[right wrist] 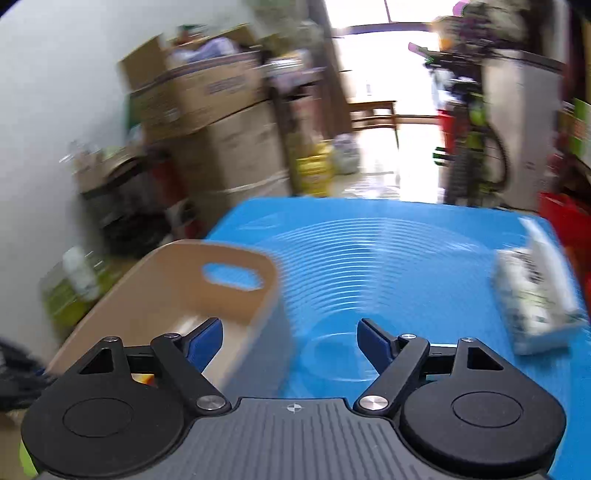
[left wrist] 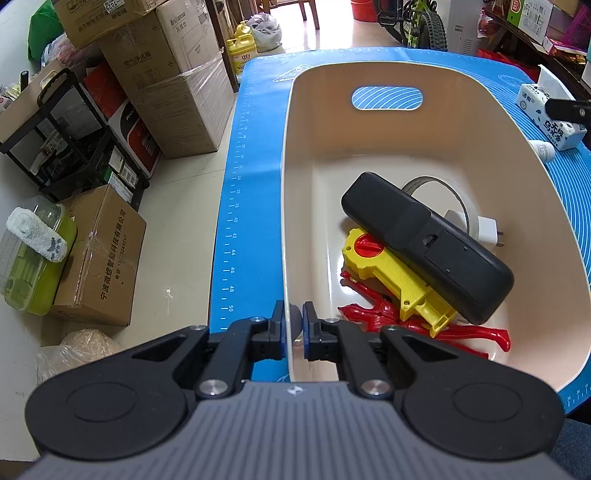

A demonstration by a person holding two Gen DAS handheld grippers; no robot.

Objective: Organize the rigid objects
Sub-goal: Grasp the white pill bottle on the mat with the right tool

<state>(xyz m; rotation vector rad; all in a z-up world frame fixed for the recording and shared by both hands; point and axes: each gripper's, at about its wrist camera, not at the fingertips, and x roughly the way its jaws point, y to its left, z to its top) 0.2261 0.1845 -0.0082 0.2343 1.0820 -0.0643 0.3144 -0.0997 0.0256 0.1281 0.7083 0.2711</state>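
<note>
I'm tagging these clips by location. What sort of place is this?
Probably a cluttered home storage room or entryway: stacked cardboard boxes line the wall, a bicycle stands near the doorway, and the beige bin sits on a blue mat over a table.

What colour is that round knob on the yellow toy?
Red knob on the yellow toy; clearest in the left wrist view.
</note>
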